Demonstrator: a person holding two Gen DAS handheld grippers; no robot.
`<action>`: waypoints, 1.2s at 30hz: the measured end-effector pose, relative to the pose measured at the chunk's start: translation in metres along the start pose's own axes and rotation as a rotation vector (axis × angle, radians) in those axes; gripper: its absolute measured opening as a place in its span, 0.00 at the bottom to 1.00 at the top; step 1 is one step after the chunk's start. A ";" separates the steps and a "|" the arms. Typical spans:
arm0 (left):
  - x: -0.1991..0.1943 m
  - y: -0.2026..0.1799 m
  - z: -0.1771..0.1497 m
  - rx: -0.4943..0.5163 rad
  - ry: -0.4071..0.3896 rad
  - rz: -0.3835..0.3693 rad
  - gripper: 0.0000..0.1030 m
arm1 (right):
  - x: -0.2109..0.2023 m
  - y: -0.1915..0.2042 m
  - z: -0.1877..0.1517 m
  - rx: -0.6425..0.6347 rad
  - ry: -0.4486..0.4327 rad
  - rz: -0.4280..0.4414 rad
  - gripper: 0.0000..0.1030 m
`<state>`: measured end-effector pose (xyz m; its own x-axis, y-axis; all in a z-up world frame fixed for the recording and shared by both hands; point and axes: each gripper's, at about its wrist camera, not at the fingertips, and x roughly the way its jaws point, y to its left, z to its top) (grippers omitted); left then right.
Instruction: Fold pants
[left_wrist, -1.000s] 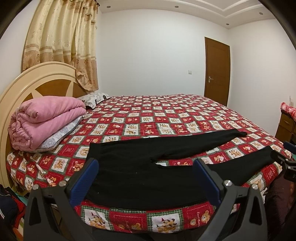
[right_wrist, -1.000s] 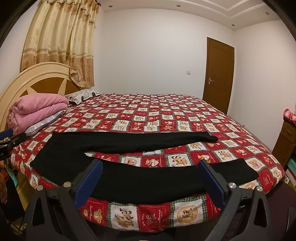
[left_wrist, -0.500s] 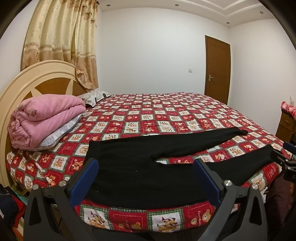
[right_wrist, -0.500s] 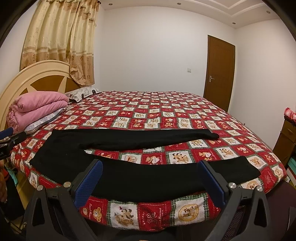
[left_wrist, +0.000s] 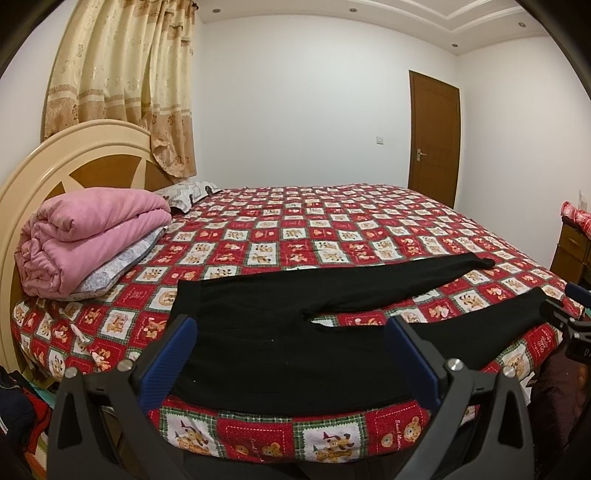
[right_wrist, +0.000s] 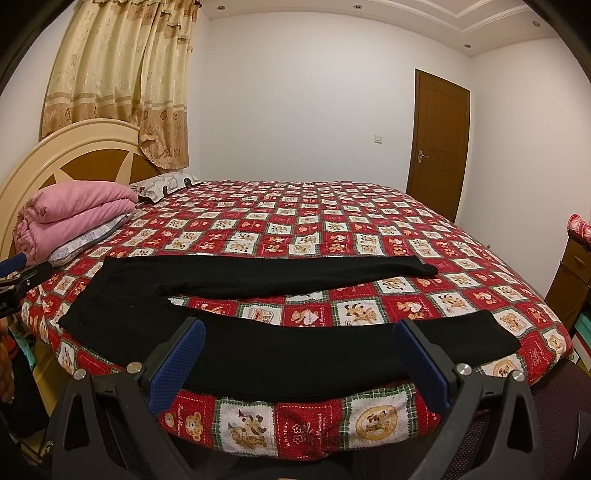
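Black pants (left_wrist: 280, 332) lie flat along the near edge of the bed, waist to the left, legs spread apart to the right. In the right wrist view the pants (right_wrist: 288, 350) show both legs, the near leg by the bed edge. My left gripper (left_wrist: 291, 343) is open and empty, held before the waist and crotch part. My right gripper (right_wrist: 299, 347) is open and empty, held before the near leg. Neither touches the cloth. Each gripper shows at the edge of the other's view.
The bed carries a red patterned cover (left_wrist: 332, 229). A folded pink quilt (left_wrist: 85, 236) and a pillow (left_wrist: 188, 192) lie by the headboard (left_wrist: 55, 155) at left. A wooden cabinet (left_wrist: 572, 243) stands at right, a brown door (left_wrist: 432, 136) behind.
Both grippers have risen slightly and tilted so the bed sits a little lower in view. The pants have not moved.
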<state>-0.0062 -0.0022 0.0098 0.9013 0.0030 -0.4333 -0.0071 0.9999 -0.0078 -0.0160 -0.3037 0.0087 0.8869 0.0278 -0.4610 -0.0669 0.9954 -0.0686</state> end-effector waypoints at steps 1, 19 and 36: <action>0.000 0.000 0.000 0.000 0.000 0.000 1.00 | 0.000 0.000 0.000 0.000 0.000 0.000 0.99; 0.036 0.019 -0.012 0.023 0.029 0.039 1.00 | 0.024 -0.004 -0.015 -0.019 0.038 0.062 0.99; 0.262 0.188 0.007 0.021 0.314 0.207 0.92 | 0.119 -0.051 -0.040 0.078 0.208 0.028 0.99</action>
<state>0.2315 0.1870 -0.0986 0.7049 0.2051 -0.6789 -0.1637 0.9785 0.1257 0.0742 -0.3544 -0.0782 0.7715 0.0444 -0.6347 -0.0474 0.9988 0.0122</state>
